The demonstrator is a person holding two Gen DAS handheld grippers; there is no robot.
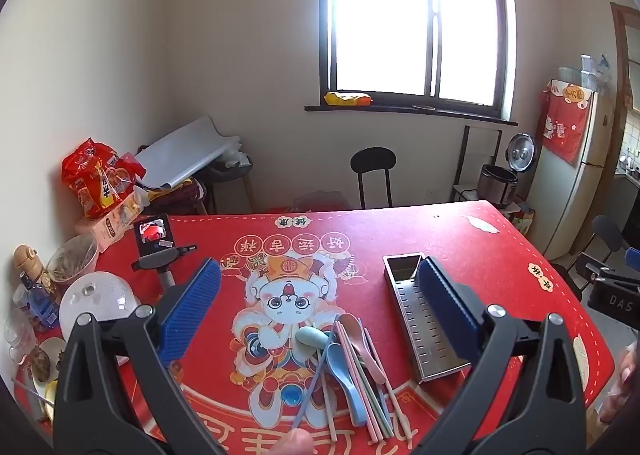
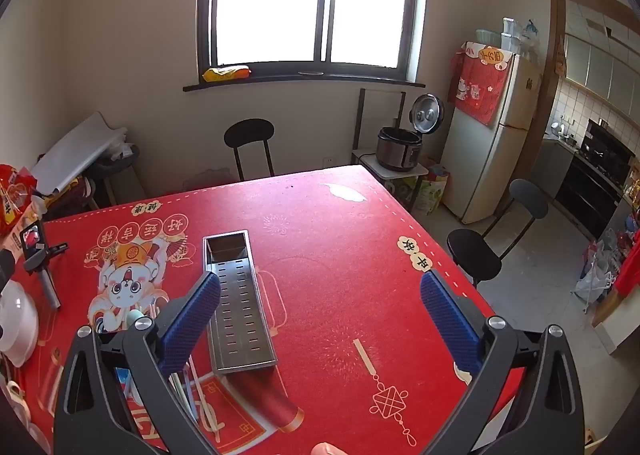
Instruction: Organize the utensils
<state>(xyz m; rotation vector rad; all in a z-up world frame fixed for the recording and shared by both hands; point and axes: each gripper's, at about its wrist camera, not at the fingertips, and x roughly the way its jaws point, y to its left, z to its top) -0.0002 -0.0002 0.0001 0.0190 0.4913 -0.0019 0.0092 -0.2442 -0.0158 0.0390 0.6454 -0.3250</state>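
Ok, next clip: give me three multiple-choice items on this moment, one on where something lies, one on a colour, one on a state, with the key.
1. Where does the pile of spoons and chopsticks lie relative to the metal tray in the left wrist view?
A. inside it
B. to its left, on the mat
C. beyond it, near the table's far edge

2. What colour is the table mat?
A. red
B. green
C. white

3. What state is the left gripper in?
A. shut on a spoon
B. shut on nothing
C. open, holding nothing

Key: B, the utensils rest on the mat left of the tray; A, the mat is red with printed figures; C, its blue fingers stand wide apart with nothing between them.
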